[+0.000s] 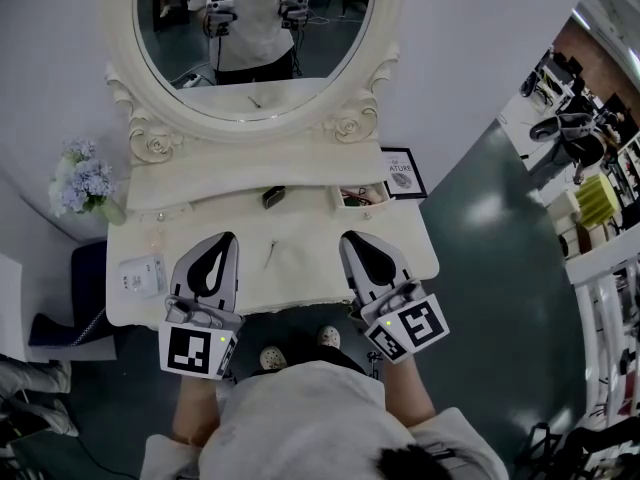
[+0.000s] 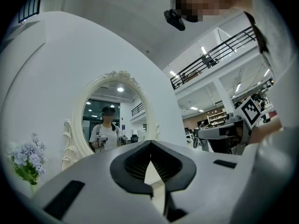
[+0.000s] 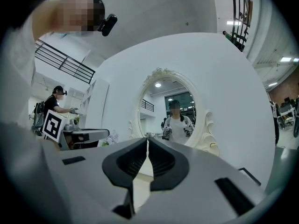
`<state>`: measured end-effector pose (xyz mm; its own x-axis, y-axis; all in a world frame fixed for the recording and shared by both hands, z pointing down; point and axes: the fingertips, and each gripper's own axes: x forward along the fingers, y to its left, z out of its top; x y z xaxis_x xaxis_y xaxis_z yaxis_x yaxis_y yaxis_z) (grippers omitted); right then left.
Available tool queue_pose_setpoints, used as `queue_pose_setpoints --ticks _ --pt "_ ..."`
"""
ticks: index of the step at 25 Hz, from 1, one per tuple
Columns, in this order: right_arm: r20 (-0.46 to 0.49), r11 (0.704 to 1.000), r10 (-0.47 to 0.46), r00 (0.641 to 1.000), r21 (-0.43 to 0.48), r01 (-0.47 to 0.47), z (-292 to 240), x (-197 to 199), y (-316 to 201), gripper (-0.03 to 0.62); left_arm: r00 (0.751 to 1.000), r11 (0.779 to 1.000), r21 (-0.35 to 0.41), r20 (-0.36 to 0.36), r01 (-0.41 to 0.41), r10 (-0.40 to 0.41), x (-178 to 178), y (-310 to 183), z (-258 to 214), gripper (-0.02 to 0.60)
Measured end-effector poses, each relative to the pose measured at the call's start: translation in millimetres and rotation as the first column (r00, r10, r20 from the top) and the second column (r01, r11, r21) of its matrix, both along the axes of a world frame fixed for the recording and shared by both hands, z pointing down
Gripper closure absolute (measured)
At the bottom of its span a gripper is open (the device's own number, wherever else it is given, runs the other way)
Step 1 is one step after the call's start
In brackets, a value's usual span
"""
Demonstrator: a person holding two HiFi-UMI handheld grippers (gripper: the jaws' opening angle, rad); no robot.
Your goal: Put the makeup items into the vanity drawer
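The white vanity table (image 1: 300, 230) stands under an oval mirror (image 1: 255, 38). A small black item (image 1: 273, 197) lies on its top near the back. A thin pale item (image 1: 270, 257) lies nearer the front. At the back right, a small open compartment (image 1: 360, 197) holds several small items. My left gripper (image 1: 228, 237) hovers over the front left of the table, shut and holding nothing. My right gripper (image 1: 348, 236) hovers over the front right, also shut and holding nothing. In the gripper views, the left gripper (image 2: 150, 143) and right gripper (image 3: 147, 139) both point up at the mirror.
A vase of pale blue flowers (image 1: 82, 181) stands at the table's left end, with a white box (image 1: 143, 273) in front of it. A framed picture (image 1: 402, 173) leans against the wall at the right. A dark stool (image 1: 75, 308) sits to the left on the floor.
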<state>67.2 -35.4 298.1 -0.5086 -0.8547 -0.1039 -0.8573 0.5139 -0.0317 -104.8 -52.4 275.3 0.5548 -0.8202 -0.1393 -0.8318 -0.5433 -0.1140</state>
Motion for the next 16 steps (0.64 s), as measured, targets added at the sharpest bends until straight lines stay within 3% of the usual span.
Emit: queue_pose_setpoints --ticks 12,16 --pt "-0.001 1.000 0.007 1.000 0.026 -0.007 -9 -9 10 0.568 1.000 1.000 0.024 0.003 -0.010 0.010 -6 9 -7 0.568" --pt "0.004 1.000 0.009 1.000 0.030 -0.009 -10 -10 13 0.568 1.000 1.000 -0.008 0.026 -0.015 0.016 -7 13 0 0.568"
